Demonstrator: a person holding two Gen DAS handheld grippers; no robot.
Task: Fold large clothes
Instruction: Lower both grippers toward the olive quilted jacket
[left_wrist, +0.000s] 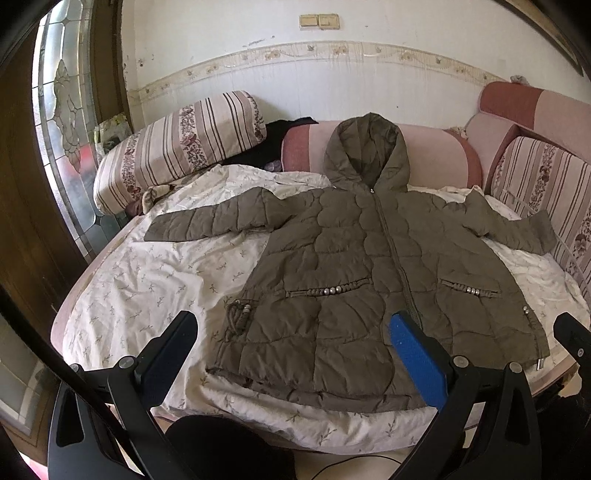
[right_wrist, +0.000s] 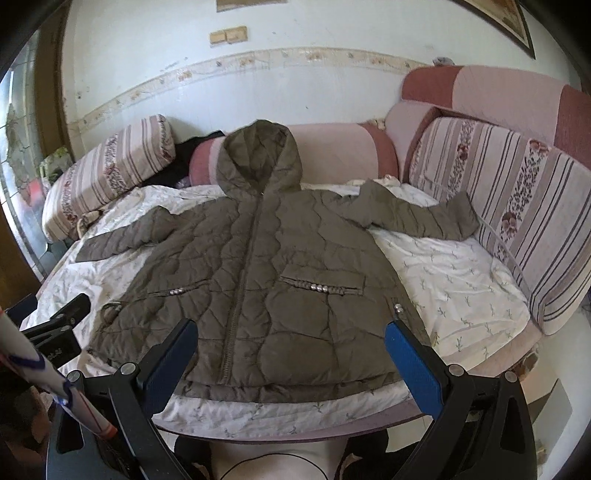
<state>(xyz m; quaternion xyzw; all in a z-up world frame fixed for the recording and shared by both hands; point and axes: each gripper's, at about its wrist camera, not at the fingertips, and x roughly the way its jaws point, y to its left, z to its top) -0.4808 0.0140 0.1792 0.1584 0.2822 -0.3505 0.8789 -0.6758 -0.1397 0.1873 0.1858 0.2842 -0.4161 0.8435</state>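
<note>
An olive quilted hooded jacket (left_wrist: 354, 266) (right_wrist: 258, 266) lies front up and zipped on a white leaf-print sheet (left_wrist: 147, 280) (right_wrist: 450, 273). Both sleeves are spread sideways, and the hood rests against a pink bolster. My left gripper (left_wrist: 291, 328) hovers open above the jacket's hem, on its left half, with nothing between its fingers. My right gripper (right_wrist: 290, 334) hangs open over the hem near the zip, also holding nothing. The right gripper's tip (left_wrist: 572, 332) shows at the left wrist view's right edge, and the left gripper's body (right_wrist: 66, 325) at the right wrist view's left.
A striped floral cushion (left_wrist: 177, 147) lies at the back left, with another striped cushion (right_wrist: 517, 206) along the right side. Pink bolsters (left_wrist: 436, 151) line the wall. Dark clothing (left_wrist: 266, 144) sits behind the jacket. A glass door (left_wrist: 62, 122) stands on the left.
</note>
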